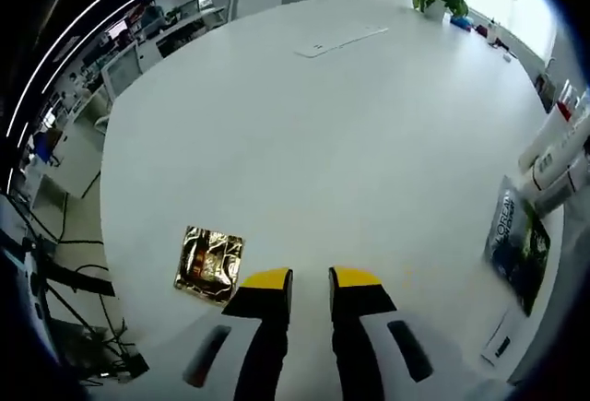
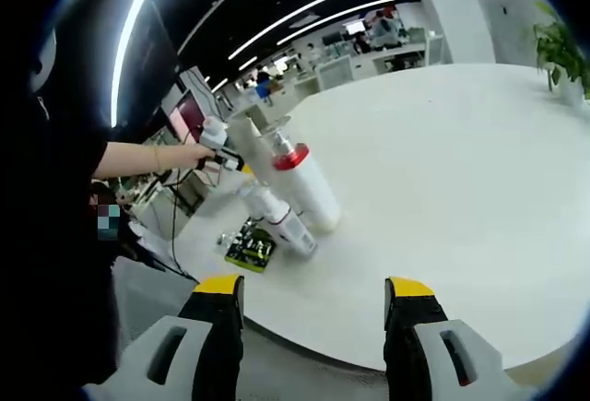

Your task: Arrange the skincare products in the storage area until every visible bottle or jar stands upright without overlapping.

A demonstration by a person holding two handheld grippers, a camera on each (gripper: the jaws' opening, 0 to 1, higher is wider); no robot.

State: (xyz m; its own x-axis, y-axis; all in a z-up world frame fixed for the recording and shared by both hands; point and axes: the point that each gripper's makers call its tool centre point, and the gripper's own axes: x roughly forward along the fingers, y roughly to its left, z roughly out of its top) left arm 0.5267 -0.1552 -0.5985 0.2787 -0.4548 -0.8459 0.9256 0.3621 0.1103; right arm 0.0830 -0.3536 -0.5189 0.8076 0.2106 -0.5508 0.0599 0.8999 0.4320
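Both grippers hover over the big white round table [image 1: 323, 143], holding nothing.

In the left gripper view my left gripper [image 1: 311, 281] has its yellow-tipped jaws nearly together with nothing between them, just beside a crinkled gold foil packet [image 1: 210, 264] lying flat. In the right gripper view my right gripper [image 2: 313, 288] is spread wide and empty near the table edge. Ahead of it stand a large white bottle with a red collar [image 2: 307, 184], a smaller white bottle [image 2: 278, 217] just beside it and a dark green printed sachet [image 2: 251, 246] lying flat. I cannot tell whether the bottles touch.
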